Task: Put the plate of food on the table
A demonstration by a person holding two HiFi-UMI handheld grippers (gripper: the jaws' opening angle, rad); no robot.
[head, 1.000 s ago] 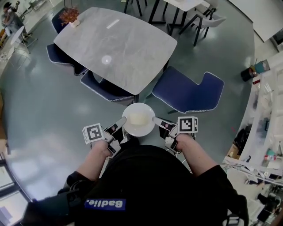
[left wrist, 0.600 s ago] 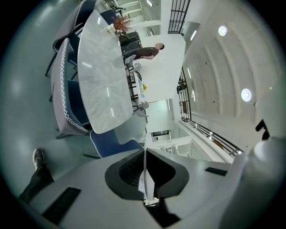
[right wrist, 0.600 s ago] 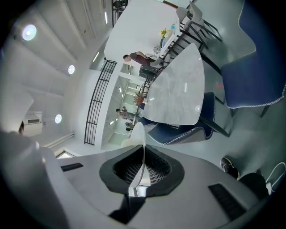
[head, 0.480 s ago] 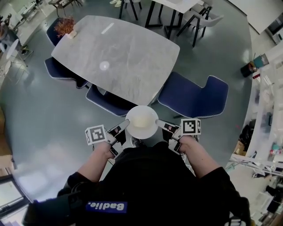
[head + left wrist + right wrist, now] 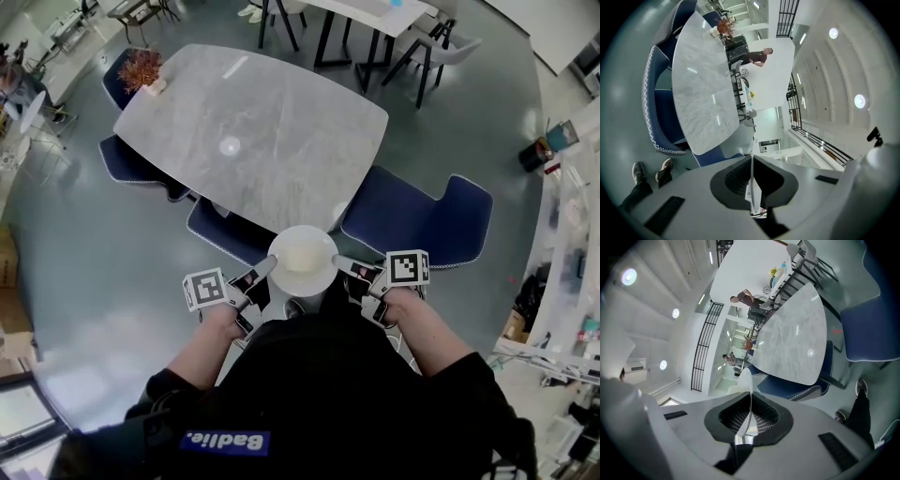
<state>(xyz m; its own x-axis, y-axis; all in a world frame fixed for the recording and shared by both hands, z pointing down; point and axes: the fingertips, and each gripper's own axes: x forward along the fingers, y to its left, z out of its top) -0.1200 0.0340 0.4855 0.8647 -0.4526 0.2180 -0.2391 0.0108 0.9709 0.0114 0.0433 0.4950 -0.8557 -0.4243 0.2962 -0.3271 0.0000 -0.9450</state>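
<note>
In the head view a white plate (image 5: 303, 260) with pale food (image 5: 302, 255) hangs in the air just short of the near edge of the grey marble table (image 5: 253, 131). My left gripper (image 5: 263, 268) is shut on the plate's left rim and my right gripper (image 5: 338, 263) is shut on its right rim. In the left gripper view the plate's thin rim (image 5: 751, 187) shows edge-on between the dark pads. The right gripper view shows the rim (image 5: 748, 416) the same way, with the table (image 5: 794, 343) ahead.
Blue chairs stand around the table: one (image 5: 417, 217) at the near right, one (image 5: 230, 236) tucked under the near edge, others (image 5: 131, 161) at the left. A small plant (image 5: 142, 67) sits at the table's far left corner. A person (image 5: 743, 298) stands far beyond the table.
The table and chairs have come nearer and lower in the head view as the plate is carried towards them. Both grippers keep their hold on the rim.
</note>
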